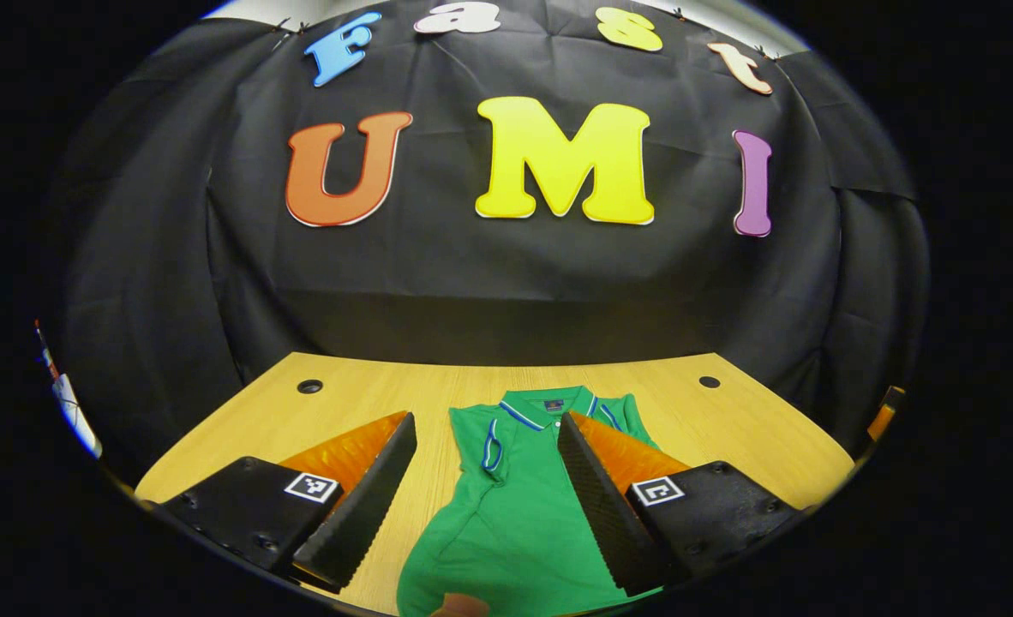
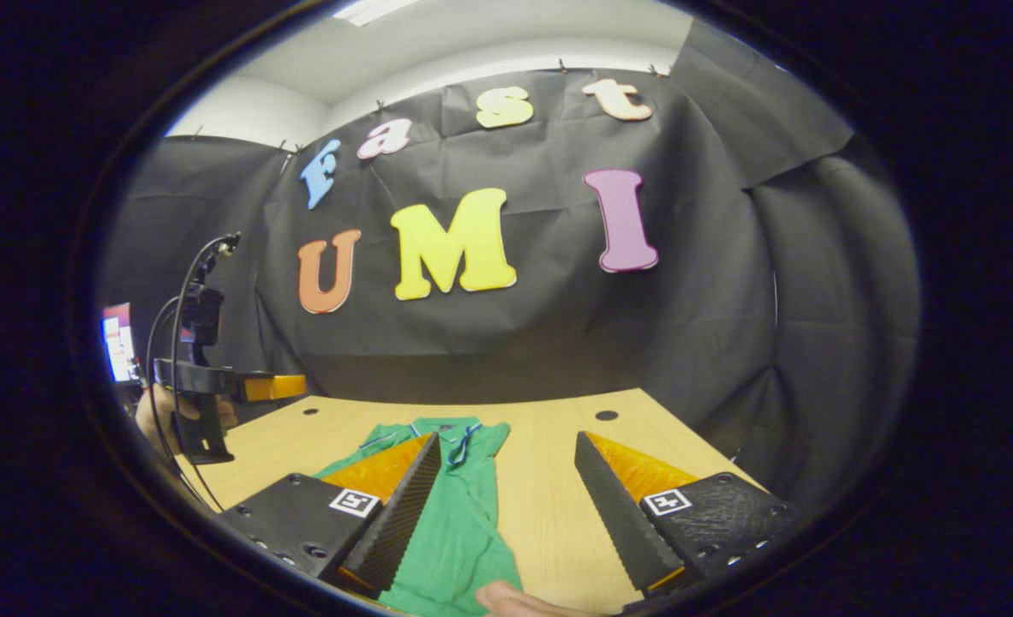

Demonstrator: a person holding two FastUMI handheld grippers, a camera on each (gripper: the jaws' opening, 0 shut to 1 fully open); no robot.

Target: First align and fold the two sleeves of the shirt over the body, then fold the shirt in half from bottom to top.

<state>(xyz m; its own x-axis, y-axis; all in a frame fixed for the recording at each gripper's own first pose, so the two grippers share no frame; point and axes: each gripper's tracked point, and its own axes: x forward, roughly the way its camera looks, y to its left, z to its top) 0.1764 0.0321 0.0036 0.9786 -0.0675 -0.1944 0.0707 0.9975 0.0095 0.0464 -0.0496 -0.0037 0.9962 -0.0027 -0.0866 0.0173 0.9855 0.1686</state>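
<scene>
The green shirt (image 1: 519, 506) lay flat on the wooden worktop (image 1: 712, 420), collar toward the booth wall, in the lower centre of the left gripper view and the lower left-centre of the right gripper view. The left tongs (image 1: 487, 501) stood wide, holding nothing, with the shirt's body showing between the two fingers. The right tongs (image 2: 506, 506) were also wide and empty, bare worktop and the shirt's edge lying between them. In the right gripper view the other gripper showed at the left edge of the frame, held in a hand (image 2: 159, 416) above the worktop's far side. The sleeve (image 1: 438, 548) in the lower left of the left gripper view looked already drawn in toward the body, though how neatly could not be told. The cloth was likely light and limp — it would sag and drag rather than hold a shape, and a single pinch would bunch it. The safest holds seemed to be at seams: a sleeve's cuff for the sleeve folds, and the two hem corners — taken together, one per tong — for the bottom-to-top fold, lifting low so the layers beneath did not shift.
</scene>
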